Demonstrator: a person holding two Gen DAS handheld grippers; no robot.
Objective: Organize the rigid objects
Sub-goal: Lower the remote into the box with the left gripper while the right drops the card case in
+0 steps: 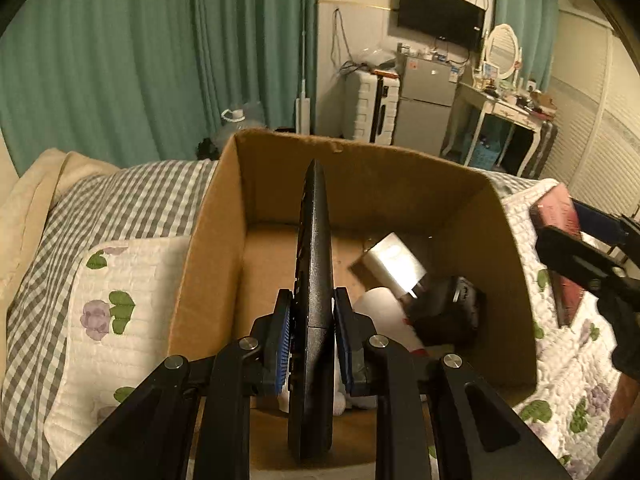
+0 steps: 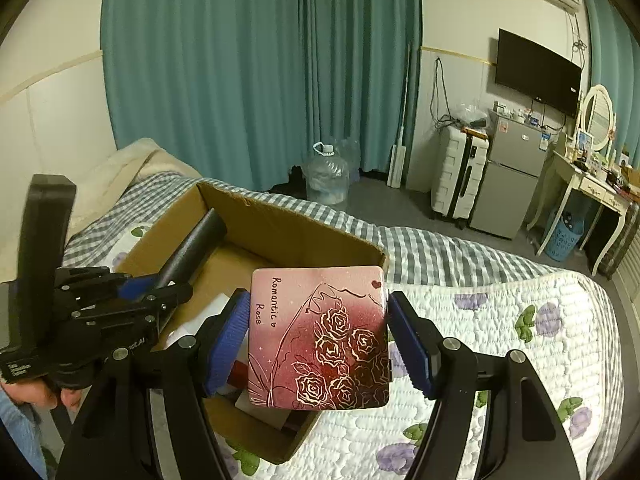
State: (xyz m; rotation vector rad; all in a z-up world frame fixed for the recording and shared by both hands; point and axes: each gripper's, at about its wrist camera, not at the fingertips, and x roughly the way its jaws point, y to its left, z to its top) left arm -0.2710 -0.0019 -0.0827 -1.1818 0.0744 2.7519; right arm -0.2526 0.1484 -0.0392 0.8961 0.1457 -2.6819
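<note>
My left gripper [image 1: 312,320] is shut on a black remote control [image 1: 314,240], held edge-on and pointing down over the open cardboard box [image 1: 360,176]. In the box lie a white charger [image 1: 394,264], a white bottle [image 1: 380,308] and a dark item [image 1: 452,308]. My right gripper [image 2: 318,312] is shut on a square pink tin [image 2: 320,336] printed with roses, above the box's [image 2: 296,236] near right corner. The right wrist view shows the left gripper [image 2: 160,284] with the remote [image 2: 196,248] over the box. The left wrist view has the right gripper [image 1: 580,248] and the tin [image 1: 558,210] at its right edge.
The box sits on a bed with a flowered white quilt [image 2: 500,340] and a grey checked sheet [image 1: 120,200]. Beyond the bed are a large water bottle [image 2: 326,178], a white suitcase [image 2: 460,172], a small fridge [image 2: 508,176] and a dressing table [image 2: 588,188]. A person's hand [image 2: 36,394] holds the left gripper.
</note>
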